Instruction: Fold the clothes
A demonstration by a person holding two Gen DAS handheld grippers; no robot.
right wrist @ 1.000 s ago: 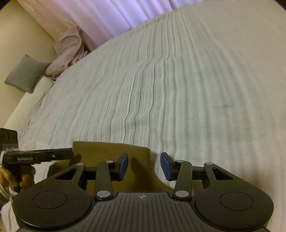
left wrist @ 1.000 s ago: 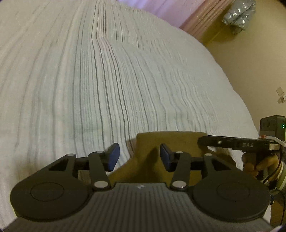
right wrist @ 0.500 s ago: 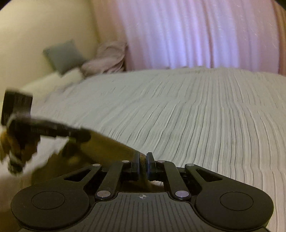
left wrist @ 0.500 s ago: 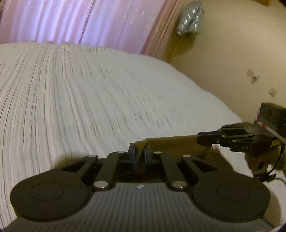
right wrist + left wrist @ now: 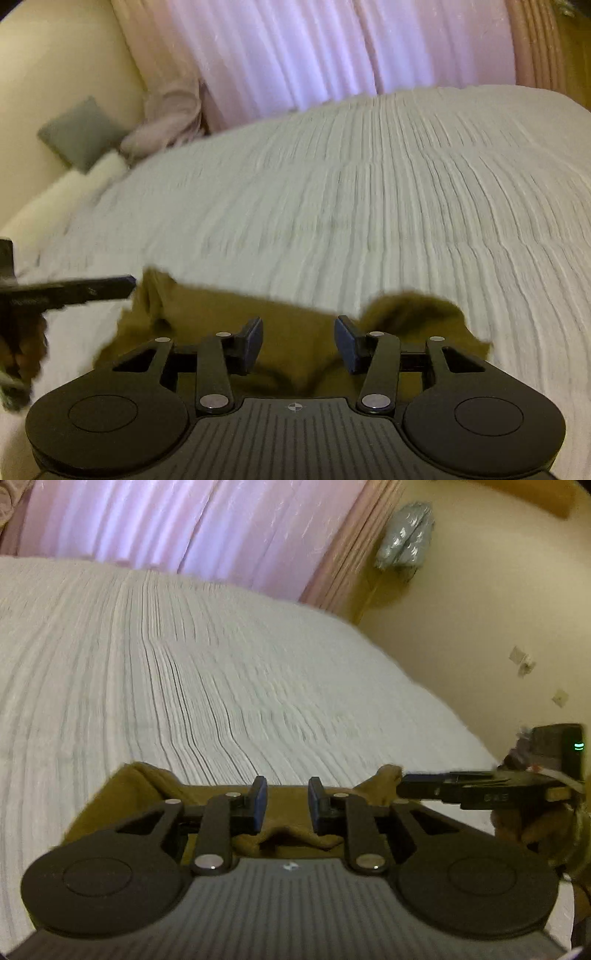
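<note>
One bed, one brown garment, two grippers – both with their fingers apart.

The bed (image 5: 221, 672) with its white ribbed cover fills most of the room; one grey cushion (image 5: 79, 134) sits by the far wall. The single olive-brown garment (image 5: 295, 314) lies bunched at the near edge of the cover. The left gripper (image 5: 284, 805) is parted a little, the right gripper (image 5: 299, 341) wider – neither holds cloth.
</note>
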